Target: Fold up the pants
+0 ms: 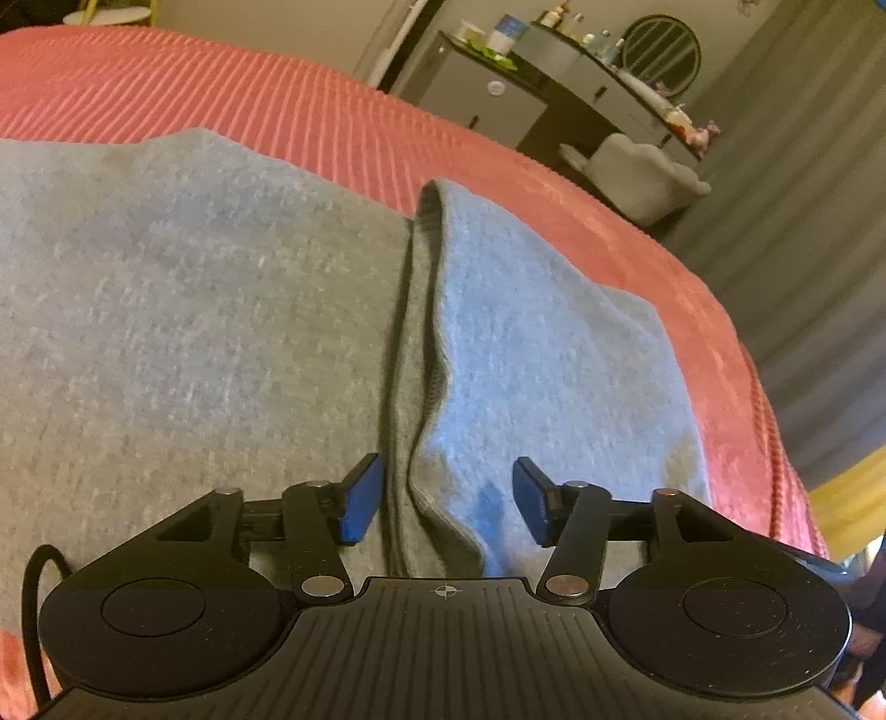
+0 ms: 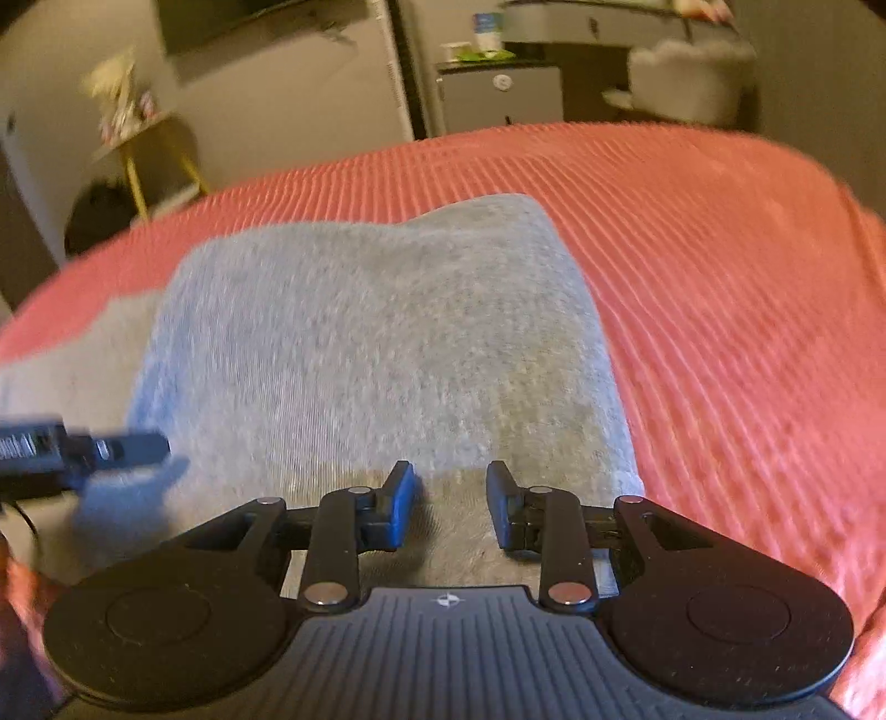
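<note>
Grey pants (image 1: pixel 194 310) lie on a salmon ribbed bedspread (image 1: pixel 249 94). In the left wrist view a folded flap (image 1: pixel 542 354) lies over the right part, its hemmed edge (image 1: pixel 426 343) running toward me. My left gripper (image 1: pixel 447 501) is open, low over that edge, holding nothing. In the right wrist view the pants (image 2: pixel 376 343) lie as a folded grey stack. My right gripper (image 2: pixel 451 507) is open over their near edge, holding nothing. The left gripper's finger (image 2: pixel 127 448) shows at the left edge.
The bedspread (image 2: pixel 720 277) extends right and beyond the pants. Past the bed stand a dark cabinet (image 1: pixel 487 99), a grey chair (image 1: pixel 637 171), a round mirror (image 1: pixel 662 52) and grey curtains (image 1: pixel 803 221). A yellow-legged side table (image 2: pixel 144 155) stands at the left.
</note>
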`<action>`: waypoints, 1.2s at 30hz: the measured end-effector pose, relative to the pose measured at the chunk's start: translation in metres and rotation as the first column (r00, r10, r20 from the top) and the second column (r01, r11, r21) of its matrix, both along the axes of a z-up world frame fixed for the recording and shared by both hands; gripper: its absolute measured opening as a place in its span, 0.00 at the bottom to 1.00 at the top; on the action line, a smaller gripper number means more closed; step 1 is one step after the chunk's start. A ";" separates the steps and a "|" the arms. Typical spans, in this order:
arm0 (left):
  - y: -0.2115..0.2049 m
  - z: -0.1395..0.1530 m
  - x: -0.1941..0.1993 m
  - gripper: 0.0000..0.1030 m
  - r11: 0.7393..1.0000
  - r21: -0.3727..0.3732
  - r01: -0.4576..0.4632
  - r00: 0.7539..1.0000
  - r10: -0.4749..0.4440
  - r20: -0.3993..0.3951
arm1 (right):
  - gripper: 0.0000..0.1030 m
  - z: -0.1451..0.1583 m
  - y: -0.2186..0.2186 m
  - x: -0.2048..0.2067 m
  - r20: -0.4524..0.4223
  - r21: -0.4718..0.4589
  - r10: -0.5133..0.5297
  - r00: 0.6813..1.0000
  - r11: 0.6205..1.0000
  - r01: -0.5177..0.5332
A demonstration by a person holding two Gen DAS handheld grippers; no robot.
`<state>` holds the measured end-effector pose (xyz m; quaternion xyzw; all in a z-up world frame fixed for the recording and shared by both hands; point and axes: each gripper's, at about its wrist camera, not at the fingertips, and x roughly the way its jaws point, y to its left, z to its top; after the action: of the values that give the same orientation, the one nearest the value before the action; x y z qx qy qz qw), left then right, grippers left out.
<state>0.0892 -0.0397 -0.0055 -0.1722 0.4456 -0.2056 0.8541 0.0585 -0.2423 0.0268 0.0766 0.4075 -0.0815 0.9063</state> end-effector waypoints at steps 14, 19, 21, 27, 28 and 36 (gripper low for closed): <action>0.009 -0.012 0.017 0.71 0.992 -0.114 -0.044 0.999 0.044 -0.011 | 0.57 0.024 -0.003 -0.020 0.043 0.106 0.024 0.999 0.994 -0.029; 0.009 -0.016 0.031 0.63 0.991 -0.134 0.012 1.000 -0.012 0.001 | 0.58 0.047 -0.022 -0.045 0.110 0.198 -0.021 0.994 0.980 -0.001; 0.007 -0.019 0.037 0.53 0.987 -0.162 0.021 1.000 -0.022 -0.006 | 0.65 0.050 -0.030 -0.054 0.153 0.214 -0.036 0.988 0.977 0.003; 0.000 -0.034 0.059 0.21 0.982 -0.190 0.015 0.999 -0.021 -0.034 | 0.67 0.015 -0.054 -0.038 0.062 0.414 -0.127 0.990 0.906 0.091; 0.001 -0.036 0.059 0.19 0.976 -0.217 0.000 0.999 -0.009 -0.044 | 0.67 0.013 -0.054 -0.034 0.063 0.418 -0.129 0.990 0.904 0.091; 0.012 0.001 0.040 0.16 0.965 -0.259 0.044 0.994 -0.017 0.104 | 0.67 0.008 -0.048 -0.031 0.088 0.419 -0.105 0.991 0.906 0.058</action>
<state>0.1289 -0.0274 -0.0042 -0.2655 0.3734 -0.2840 0.8423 0.0279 -0.2907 0.0348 0.2890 0.3619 -0.0266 0.8859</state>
